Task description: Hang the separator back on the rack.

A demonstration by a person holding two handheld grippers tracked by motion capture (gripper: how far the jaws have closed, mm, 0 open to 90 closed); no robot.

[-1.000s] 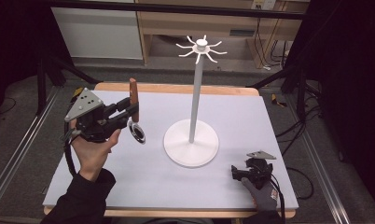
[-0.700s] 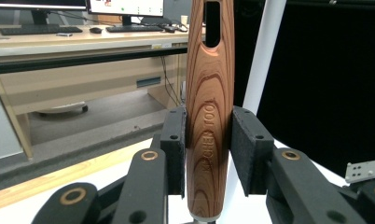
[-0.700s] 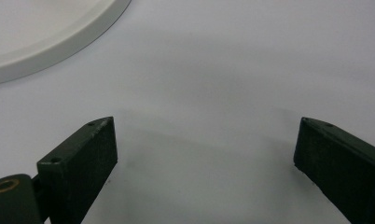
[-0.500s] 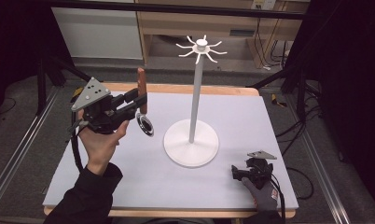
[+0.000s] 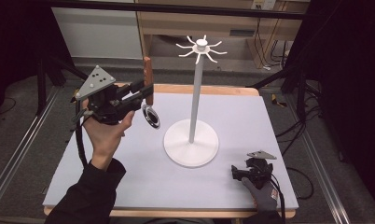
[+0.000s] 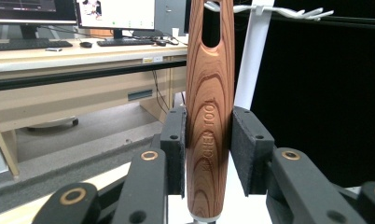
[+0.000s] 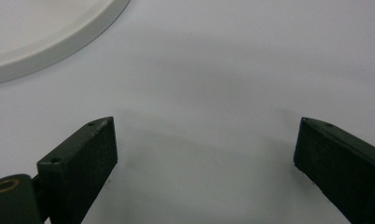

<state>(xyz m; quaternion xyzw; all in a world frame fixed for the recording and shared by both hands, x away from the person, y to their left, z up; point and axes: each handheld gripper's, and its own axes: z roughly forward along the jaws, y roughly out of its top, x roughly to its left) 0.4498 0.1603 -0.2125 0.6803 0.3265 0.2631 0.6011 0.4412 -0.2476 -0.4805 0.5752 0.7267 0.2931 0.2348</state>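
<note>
In the high view the left gripper is clamping the tool upright, left of the rack and below its hooks. In the left gripper view the handle's slot is sitting just left of the rack's pole. In the right gripper view the right gripper is resting on the table, jaws apart, holding nothing.

Bright, even overhead light on the counter; dark surroundings, soft shadows, slightly soft focus close up.

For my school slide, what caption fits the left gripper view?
Left tool clamps an upright wooden handle stamped KITCHEN TOOL, with the white hook stand behind.
</note>
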